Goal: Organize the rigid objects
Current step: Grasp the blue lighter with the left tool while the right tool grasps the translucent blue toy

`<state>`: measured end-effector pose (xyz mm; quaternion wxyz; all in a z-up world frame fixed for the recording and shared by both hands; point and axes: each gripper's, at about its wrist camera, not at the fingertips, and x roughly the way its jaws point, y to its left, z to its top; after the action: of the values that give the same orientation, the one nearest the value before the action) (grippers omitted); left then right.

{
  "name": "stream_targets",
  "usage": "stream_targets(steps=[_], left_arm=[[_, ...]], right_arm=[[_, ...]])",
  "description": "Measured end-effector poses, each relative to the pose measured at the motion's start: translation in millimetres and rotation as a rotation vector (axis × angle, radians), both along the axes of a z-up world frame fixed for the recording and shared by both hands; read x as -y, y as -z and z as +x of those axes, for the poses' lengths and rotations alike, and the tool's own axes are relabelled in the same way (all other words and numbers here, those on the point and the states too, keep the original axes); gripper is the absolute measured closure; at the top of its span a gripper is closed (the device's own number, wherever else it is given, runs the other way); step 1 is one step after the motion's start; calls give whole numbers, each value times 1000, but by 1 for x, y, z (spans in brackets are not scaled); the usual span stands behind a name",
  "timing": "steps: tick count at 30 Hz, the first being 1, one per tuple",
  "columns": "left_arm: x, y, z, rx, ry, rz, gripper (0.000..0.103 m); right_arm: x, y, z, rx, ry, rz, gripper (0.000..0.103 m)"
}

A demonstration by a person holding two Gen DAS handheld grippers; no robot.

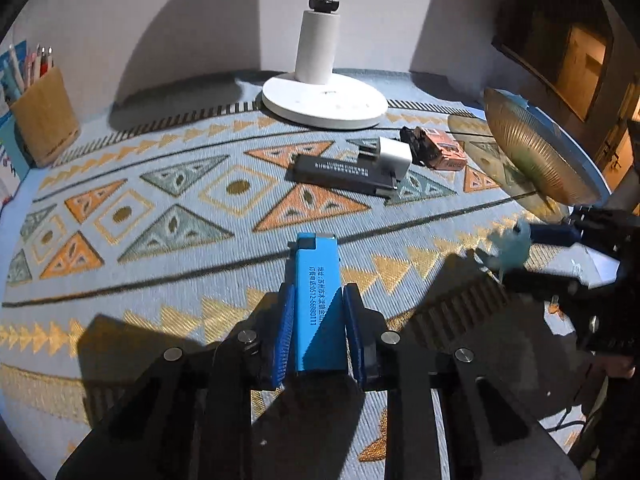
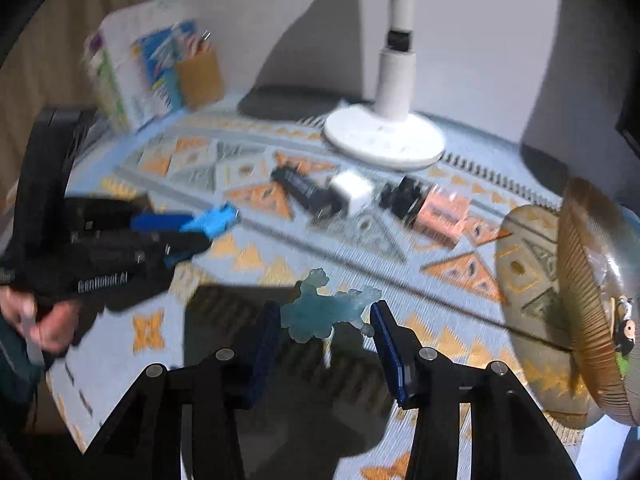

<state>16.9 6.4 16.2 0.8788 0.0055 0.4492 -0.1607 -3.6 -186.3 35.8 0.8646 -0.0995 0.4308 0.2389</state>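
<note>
The left claw is clamping a blue box lengthwise between its pads, lifted off the patterned table — presumably to carry it toward the row of dark box, white charger and pink box. The right claw is gripping a pale blue toy figure at its fingertips.
</note>
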Motion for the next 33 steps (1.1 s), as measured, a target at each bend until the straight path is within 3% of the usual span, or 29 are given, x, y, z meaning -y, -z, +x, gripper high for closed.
stream_targets(steps=[7,9,11,16,24,27,30,31,32,33], left_arm=[[1,1,-2,19,4,8,78],[1,1,-3,20,11,-1,67],[3,1,-4,29,15,10,67],[8,2,-6,42,20,44,66],[7,2,-8,44,10,44,66],[9,2,-7,45,2,56,66],[16,2,-8,59,-1,109,67],[18,2,-9,67,-1,126,71],[19,1,-10,76,1,134,82],[19,1,-10,76,4,135,82]], right_arm=[[0,18,1,-61,2,-9,55],[9,20,2,-78,46,15,37],[19,18,-1,-71,98,39,36],[36,23,-15,-163,167,179,36],[1,22,-2,-169,260,148,36],[-9,22,6,-142,284,123,48],[-23,24,8,-73,296,17,56],[-26,25,7,-53,298,-18,58],[-29,24,6,-35,291,-34,72],[-30,24,4,-37,269,-17,75]])
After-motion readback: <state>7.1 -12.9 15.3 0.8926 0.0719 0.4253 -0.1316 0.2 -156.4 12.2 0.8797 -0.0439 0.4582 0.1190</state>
